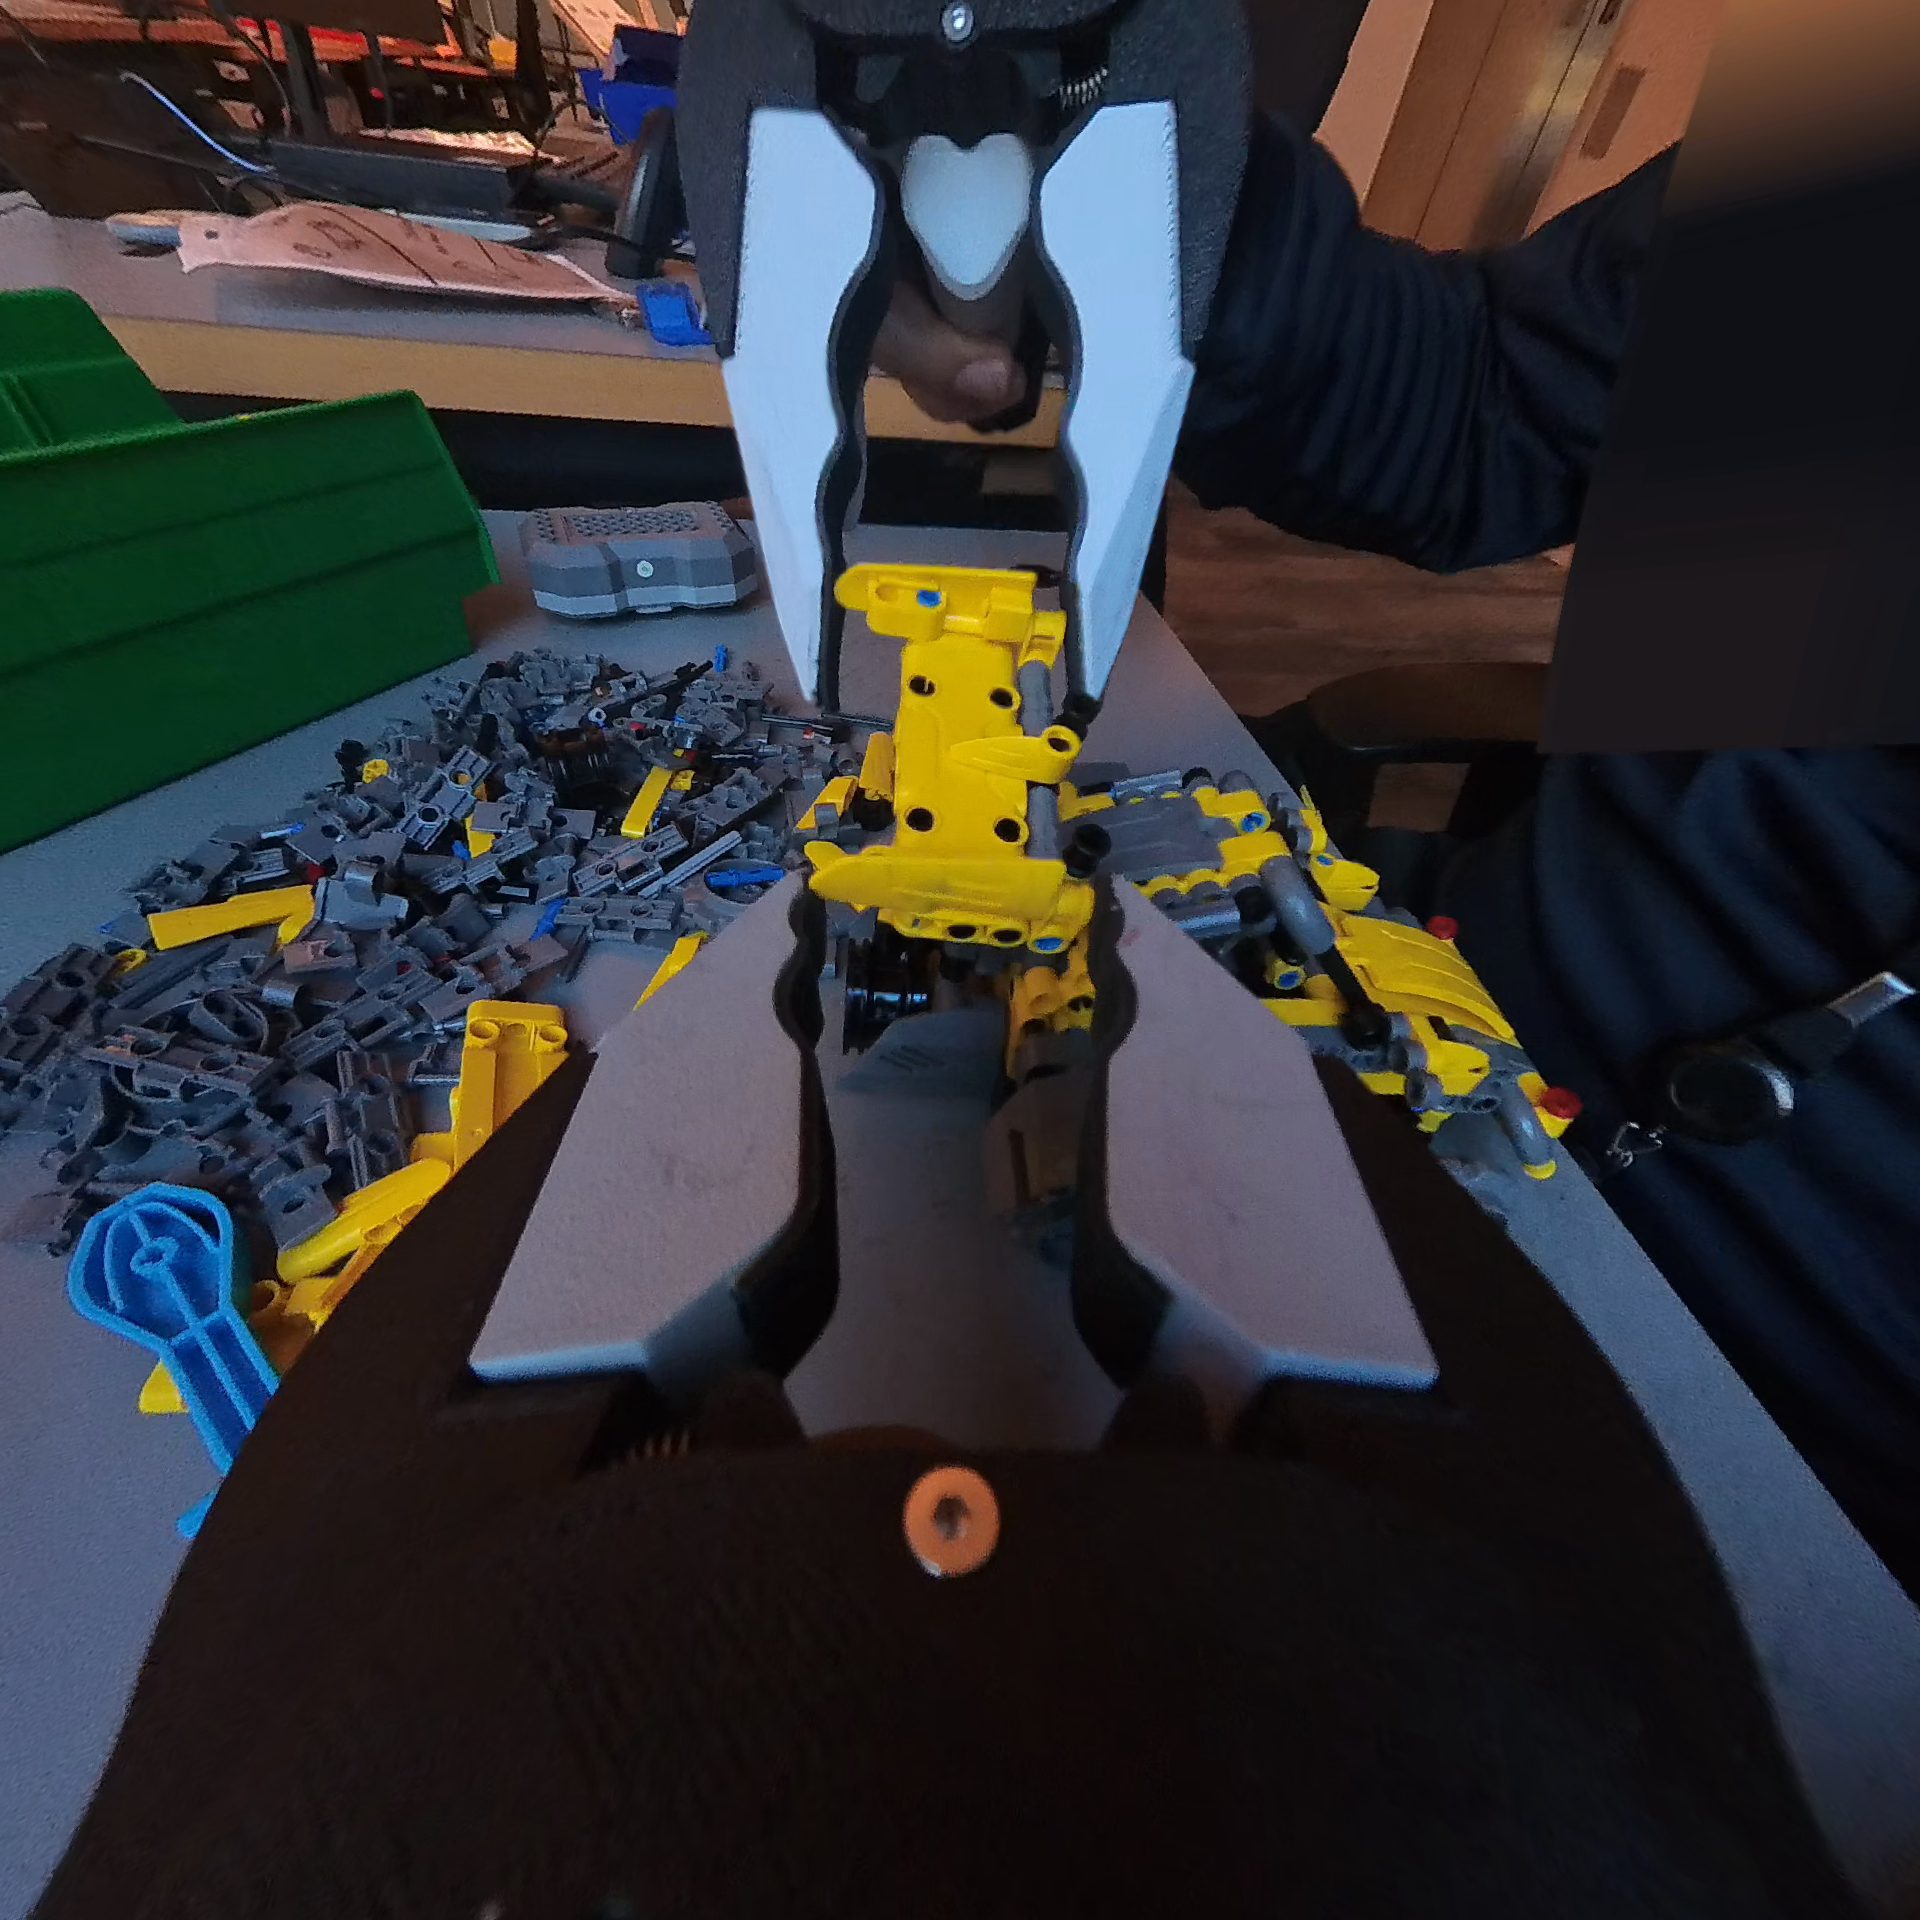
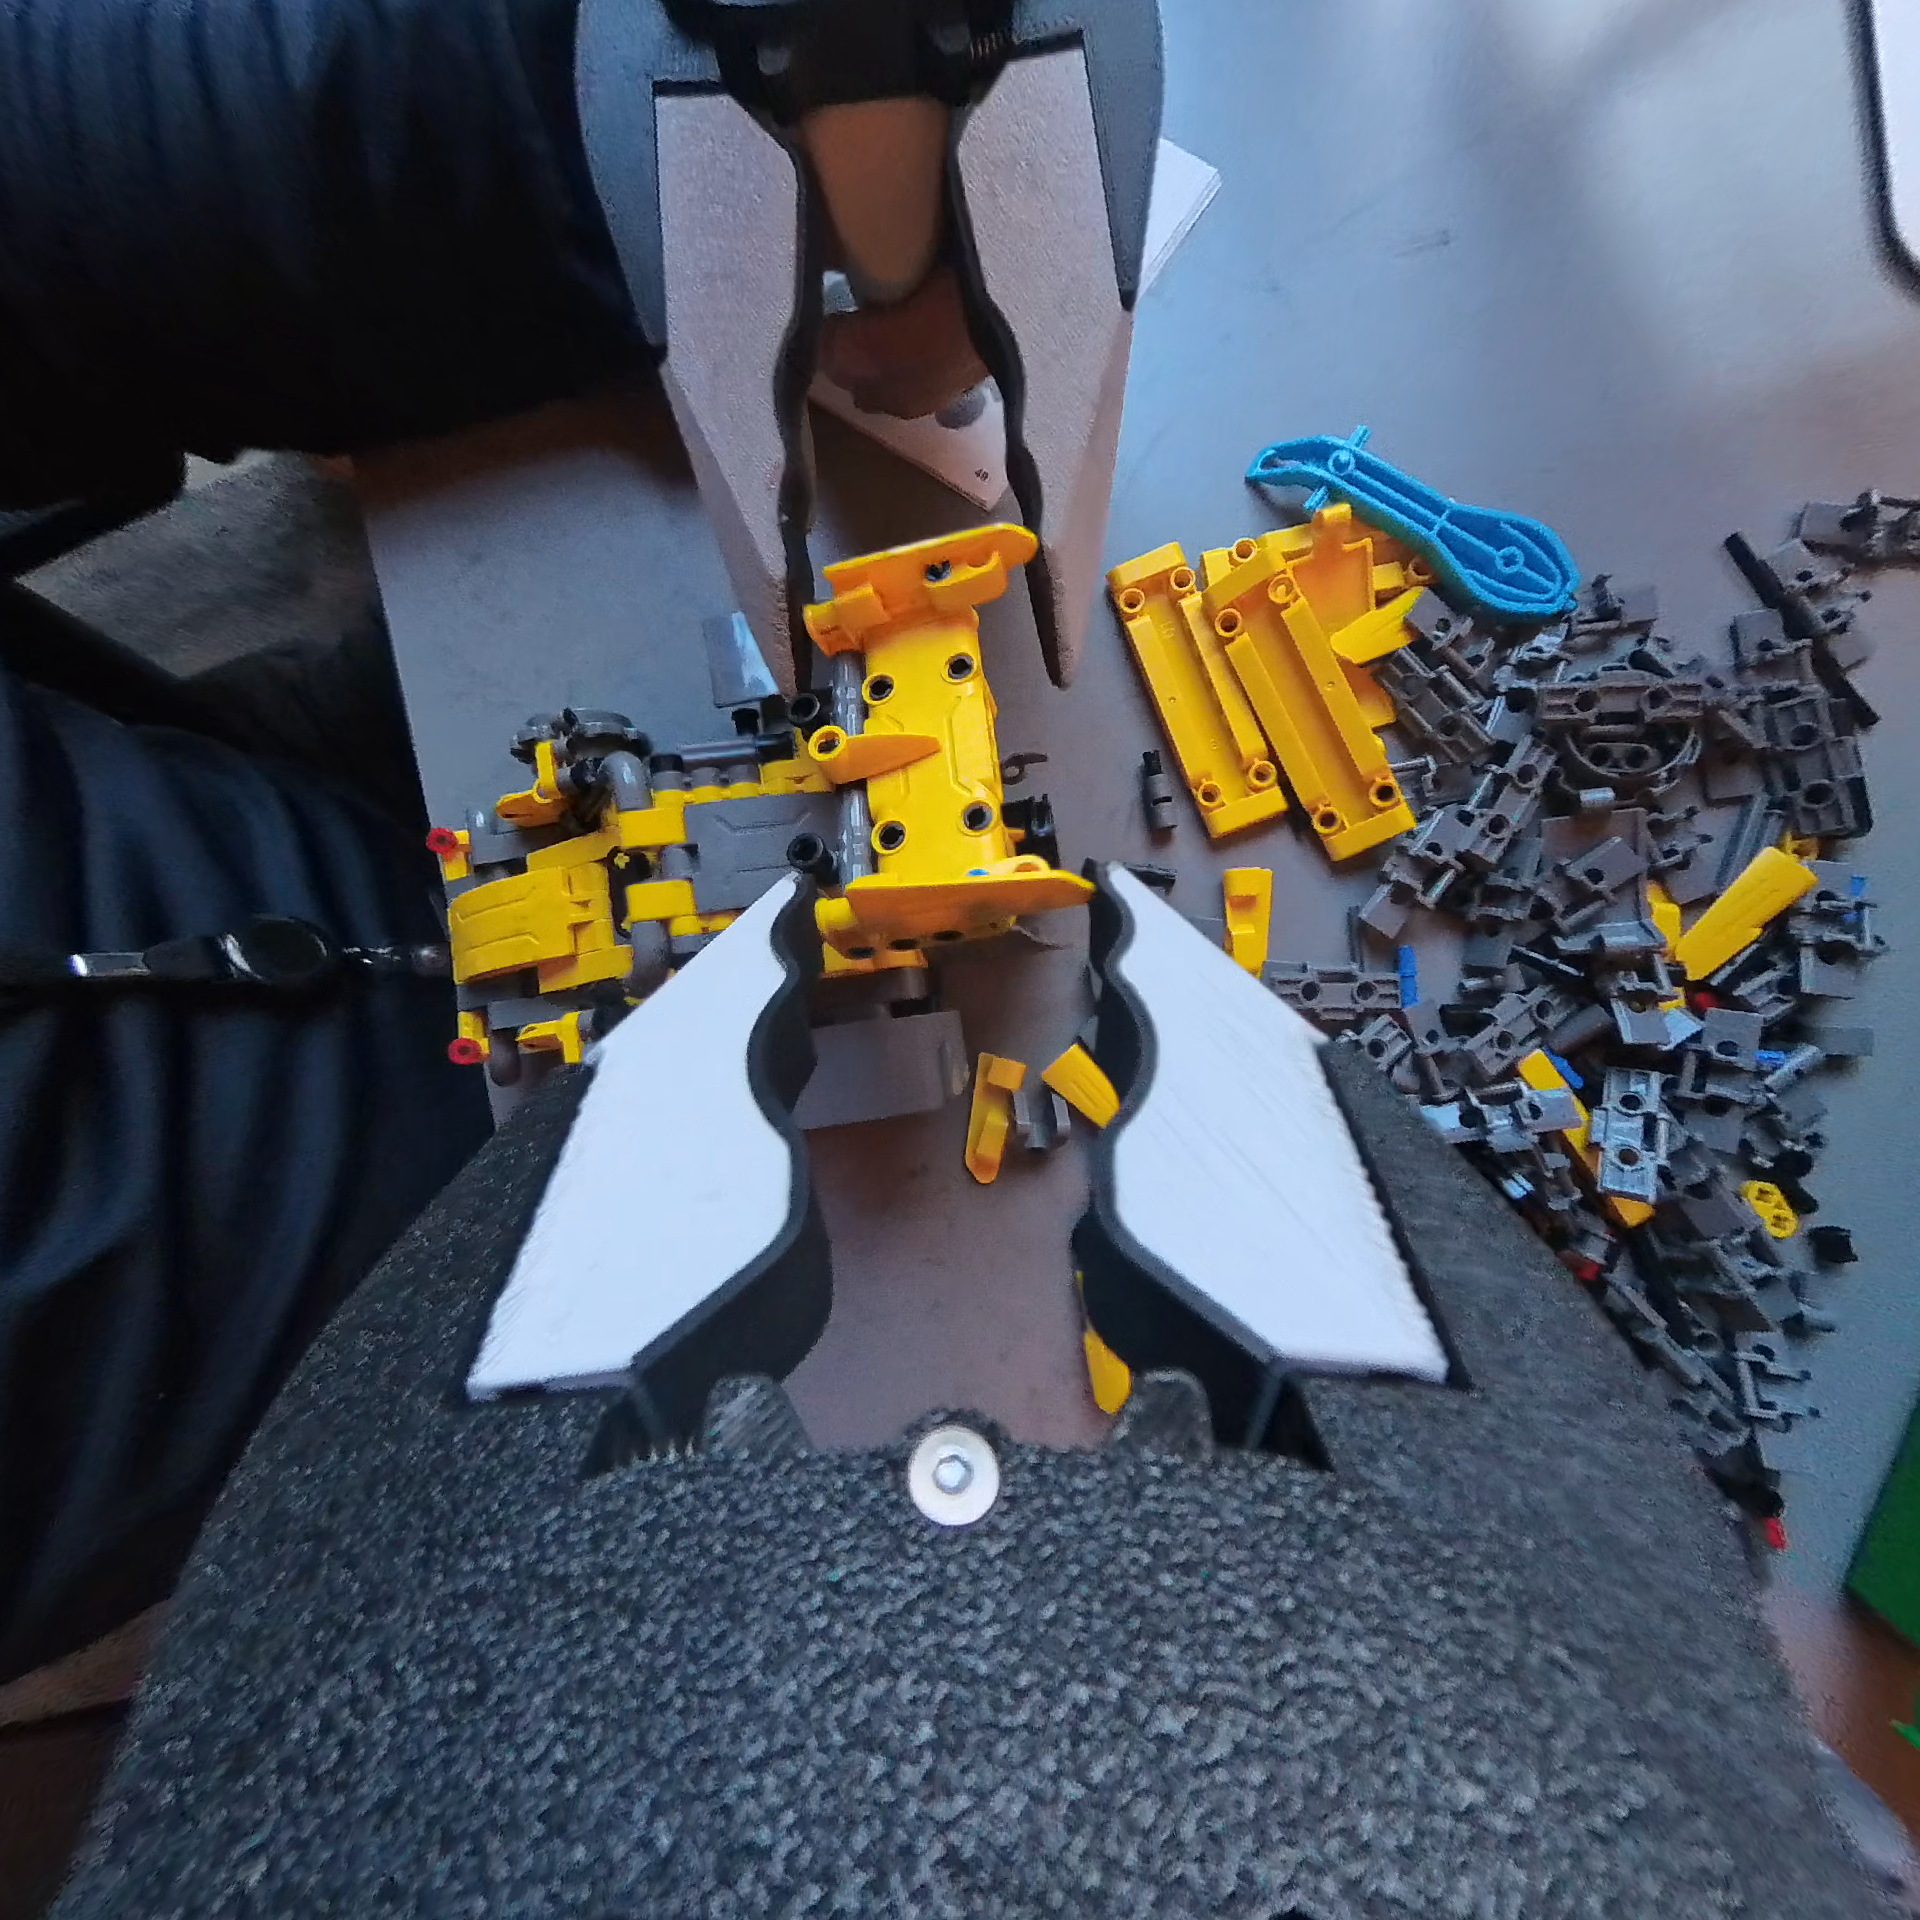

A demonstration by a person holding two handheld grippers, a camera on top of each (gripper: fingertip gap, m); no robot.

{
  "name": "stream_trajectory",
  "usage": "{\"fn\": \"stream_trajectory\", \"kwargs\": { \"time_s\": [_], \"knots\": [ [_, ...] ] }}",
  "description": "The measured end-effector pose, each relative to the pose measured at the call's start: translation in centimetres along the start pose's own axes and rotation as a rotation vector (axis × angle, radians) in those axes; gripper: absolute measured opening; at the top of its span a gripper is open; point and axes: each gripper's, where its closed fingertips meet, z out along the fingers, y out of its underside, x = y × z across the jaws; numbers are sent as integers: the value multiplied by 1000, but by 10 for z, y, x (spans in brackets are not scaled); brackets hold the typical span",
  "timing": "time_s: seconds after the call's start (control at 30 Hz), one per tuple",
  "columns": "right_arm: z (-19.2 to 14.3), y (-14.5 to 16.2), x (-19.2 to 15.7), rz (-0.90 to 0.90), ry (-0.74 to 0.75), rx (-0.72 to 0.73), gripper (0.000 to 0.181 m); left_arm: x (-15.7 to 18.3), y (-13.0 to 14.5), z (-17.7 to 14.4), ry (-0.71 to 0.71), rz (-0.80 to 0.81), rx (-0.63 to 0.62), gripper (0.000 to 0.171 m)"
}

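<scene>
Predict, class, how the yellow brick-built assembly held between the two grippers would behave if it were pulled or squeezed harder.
The yellow assembly is hard plastic panels pinned together, so it is probably stiff and light. Its visible pins and grey axle suggest it may pop apart under strain. The left gripper and right gripper touch only its end flanges, so it could slip or twist.

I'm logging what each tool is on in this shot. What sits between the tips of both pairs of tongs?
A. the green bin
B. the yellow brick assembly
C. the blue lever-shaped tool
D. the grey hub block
B: the yellow brick assembly spans from the left tongs to the right tongs, each gripping one end of it.
</scene>
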Motion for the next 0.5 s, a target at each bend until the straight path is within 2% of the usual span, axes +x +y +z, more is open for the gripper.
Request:
{"fn": "stream_trajectory", "kwargs": {
  "time_s": [0.27,0.3,0.33,0.5],
  "knots": [
    [-2,2,-3,-152,156,-89,52,6,-3,-1,-42,92,-43,48],
    [0,8,-1,-165,174,-111,52,12,-3,0,-11,105,-55,35],
    [2,14,2,-178,197,-129,52,10,-2,2,-35,106,-69,35],
    [1,9,3,-138,168,-28,52,7,-4,1,-59,100,-79,34]
  ]
}}
